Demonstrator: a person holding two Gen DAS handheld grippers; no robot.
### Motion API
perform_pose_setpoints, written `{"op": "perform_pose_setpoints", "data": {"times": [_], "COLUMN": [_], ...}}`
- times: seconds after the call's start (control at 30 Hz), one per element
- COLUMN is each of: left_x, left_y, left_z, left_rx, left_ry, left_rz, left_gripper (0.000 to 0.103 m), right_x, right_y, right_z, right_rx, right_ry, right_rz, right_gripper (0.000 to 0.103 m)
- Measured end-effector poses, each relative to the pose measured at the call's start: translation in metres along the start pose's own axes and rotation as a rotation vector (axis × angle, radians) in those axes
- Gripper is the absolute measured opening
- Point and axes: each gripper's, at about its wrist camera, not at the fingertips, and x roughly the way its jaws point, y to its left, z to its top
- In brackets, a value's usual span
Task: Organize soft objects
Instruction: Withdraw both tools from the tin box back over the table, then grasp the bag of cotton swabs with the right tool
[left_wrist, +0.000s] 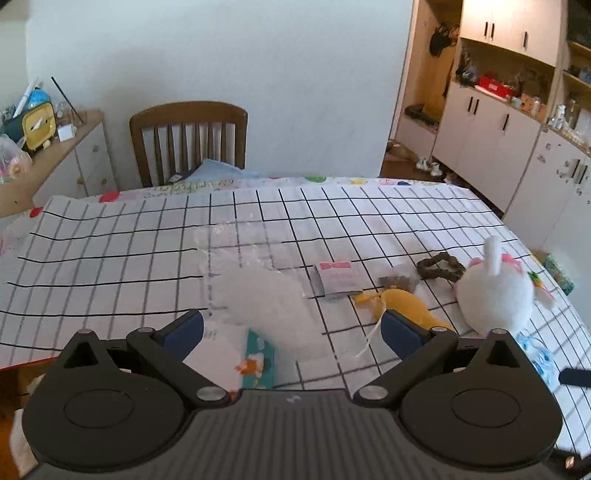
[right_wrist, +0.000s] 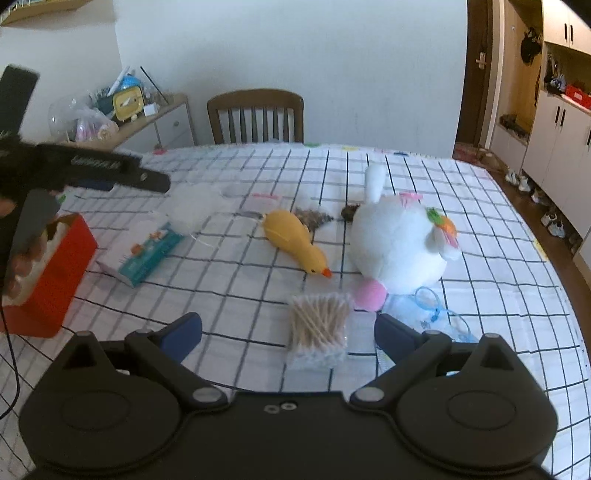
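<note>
Plush rabbit (right_wrist: 399, 236) beside yellow duck (right_wrist: 295, 242), cotton swabs (right_wrist: 319, 328) nearer; right tool (right_wrist: 288, 332) spread, left tool (left_wrist: 291, 328) spread

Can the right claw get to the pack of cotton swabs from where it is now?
Probably yes. The right claw is open, and the pack of cotton swabs lies flat on the table just ahead, between its fingers. Nothing covers the pack; the white plush rabbit lies beyond it.

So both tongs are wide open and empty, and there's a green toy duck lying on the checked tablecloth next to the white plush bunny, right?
Nearly. The toy duck is yellow, not green, as the right wrist view shows. The rest holds: it lies on the checked tablecloth beside the white plush bunny, and both the left tongs and right tongs are open and empty.
</note>
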Motion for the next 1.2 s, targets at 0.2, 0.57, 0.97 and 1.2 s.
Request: {"op": "perform_pose_setpoints", "data": {"times": [0.2, 0.57, 0.97, 1.2], "left_x": [0.035, 0.091, 0.110, 0.107], "left_y": [-0.008, 0.005, 0.005, 0.010], "left_z": [0.010, 0.011, 0.012, 0.012], "left_rx": [-0.019, -0.092, -0.099, -0.103], "left_ry": [0.023, 0.121, 0.148, 0.136], "left_rz": [0.040, 0.092, 0.099, 0.092], "left_gripper": [0.103, 0.102, 0.057, 0.031], "right_x": [0.019, 0.045, 0.061, 0.064], "right_y": [-0.010, -0.014, -0.012, -0.009], "right_z": [-0.002, -0.005, -0.007, -0.010], "right_rx": [-0.010, -0.023, -0.029, -0.053], "right_ry": [0.039, 0.082, 0.111, 0.119], "right_rz": [0.002, 0.007, -0.012, -0.043], "right_gripper": [0.098, 0.095, 0.080, 0.061]}}
